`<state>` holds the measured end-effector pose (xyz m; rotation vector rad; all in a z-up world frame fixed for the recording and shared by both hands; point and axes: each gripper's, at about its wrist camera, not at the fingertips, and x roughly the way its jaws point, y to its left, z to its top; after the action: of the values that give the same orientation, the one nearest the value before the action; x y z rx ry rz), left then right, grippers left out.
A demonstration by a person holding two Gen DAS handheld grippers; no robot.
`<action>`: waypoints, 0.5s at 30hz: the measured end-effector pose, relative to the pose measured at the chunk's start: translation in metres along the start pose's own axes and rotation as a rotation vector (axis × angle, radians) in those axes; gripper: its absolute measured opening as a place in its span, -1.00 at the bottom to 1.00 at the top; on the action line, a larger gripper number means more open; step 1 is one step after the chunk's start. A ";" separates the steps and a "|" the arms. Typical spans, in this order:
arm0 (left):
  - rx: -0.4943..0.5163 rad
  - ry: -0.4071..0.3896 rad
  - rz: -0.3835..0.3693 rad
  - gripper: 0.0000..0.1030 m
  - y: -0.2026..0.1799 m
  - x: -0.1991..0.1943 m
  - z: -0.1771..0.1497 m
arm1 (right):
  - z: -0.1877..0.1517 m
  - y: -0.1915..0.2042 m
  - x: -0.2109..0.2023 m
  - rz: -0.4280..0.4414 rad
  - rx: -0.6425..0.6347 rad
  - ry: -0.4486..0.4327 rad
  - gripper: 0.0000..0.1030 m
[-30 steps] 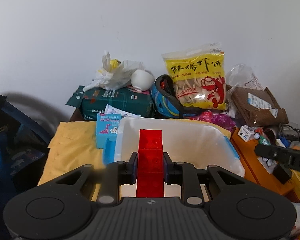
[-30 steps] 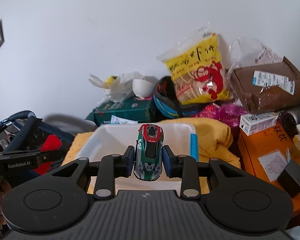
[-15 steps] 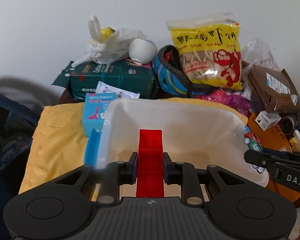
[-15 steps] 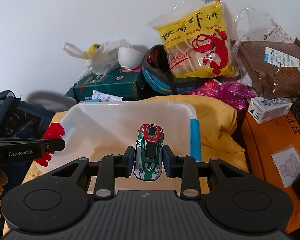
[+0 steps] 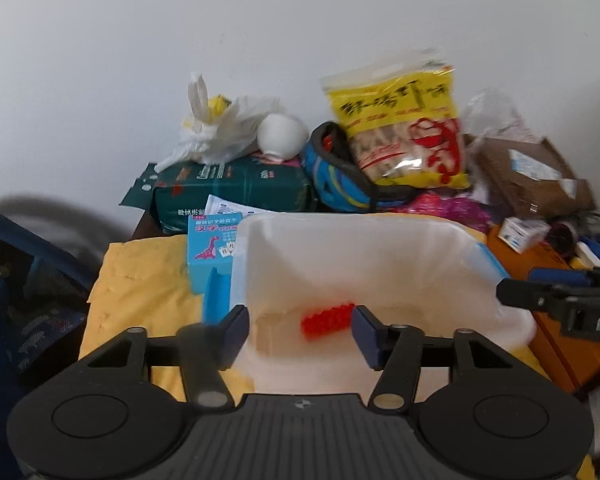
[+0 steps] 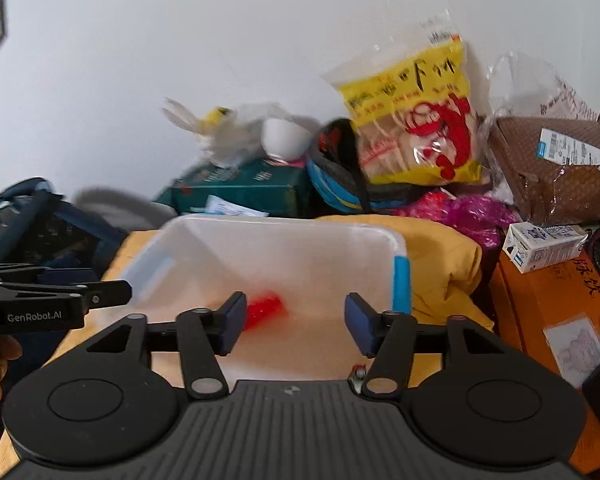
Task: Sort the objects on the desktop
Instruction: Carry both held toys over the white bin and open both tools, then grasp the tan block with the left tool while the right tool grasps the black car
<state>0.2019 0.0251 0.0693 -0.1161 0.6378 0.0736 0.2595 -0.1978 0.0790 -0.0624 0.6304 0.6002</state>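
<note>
Both tongs, left (image 5: 300, 326) & right (image 6: 294, 322), just spread, nothing between; red brick (image 5: 327, 319) in white bin (image 5: 440, 232). Risk: withdrawing tongs clip the rim (bin shifts).

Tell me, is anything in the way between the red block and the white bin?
No. The red block already lies inside the white bin, below the open left hand-held gripper, whose jaws have just been opening with nothing between them.
</note>
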 end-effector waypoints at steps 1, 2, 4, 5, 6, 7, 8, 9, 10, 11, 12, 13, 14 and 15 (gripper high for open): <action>0.009 -0.010 0.000 0.25 0.002 -0.010 -0.011 | -0.008 0.001 -0.010 0.007 0.000 -0.010 0.24; 0.012 -0.016 0.003 0.25 0.004 -0.018 -0.020 | -0.021 0.002 -0.020 0.018 0.001 -0.011 0.25; 0.002 -0.010 0.015 0.25 0.008 -0.033 -0.047 | -0.046 0.005 -0.035 0.028 -0.008 0.009 0.25; -0.004 -0.002 0.021 0.25 0.010 -0.039 -0.058 | -0.058 0.007 -0.041 0.026 -0.012 0.024 0.25; -0.012 0.007 0.026 0.25 0.012 -0.045 -0.073 | -0.073 0.009 -0.048 0.029 -0.015 0.044 0.25; -0.013 0.019 0.021 0.25 0.012 -0.049 -0.085 | -0.087 0.012 -0.054 0.034 -0.021 0.063 0.25; -0.006 0.032 0.014 0.25 0.012 -0.052 -0.097 | -0.101 0.015 -0.059 0.035 -0.031 0.082 0.25; 0.009 0.052 0.011 0.25 0.010 -0.054 -0.111 | -0.115 0.019 -0.063 0.035 -0.045 0.106 0.25; 0.013 0.071 0.010 0.25 0.010 -0.056 -0.122 | -0.128 0.022 -0.066 0.039 -0.058 0.130 0.24; 0.005 0.091 0.012 0.25 0.010 -0.057 -0.133 | -0.140 0.026 -0.068 0.038 -0.066 0.152 0.24; -0.001 0.110 0.012 0.25 0.010 -0.057 -0.142 | -0.151 0.030 -0.068 0.042 -0.067 0.179 0.24; 0.002 0.134 0.012 0.25 0.009 -0.055 -0.151 | -0.160 0.033 -0.068 0.045 -0.069 0.202 0.22; 0.012 0.155 0.016 0.25 0.008 -0.053 -0.158 | -0.167 0.035 -0.067 0.046 -0.071 0.219 0.22; 0.028 0.166 0.019 0.25 0.005 -0.051 -0.165 | -0.173 0.038 -0.067 0.045 -0.074 0.230 0.22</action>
<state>0.0633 0.0071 -0.0321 -0.0897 0.8053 0.0735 0.1033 -0.2406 -0.0188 -0.1893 0.8342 0.6649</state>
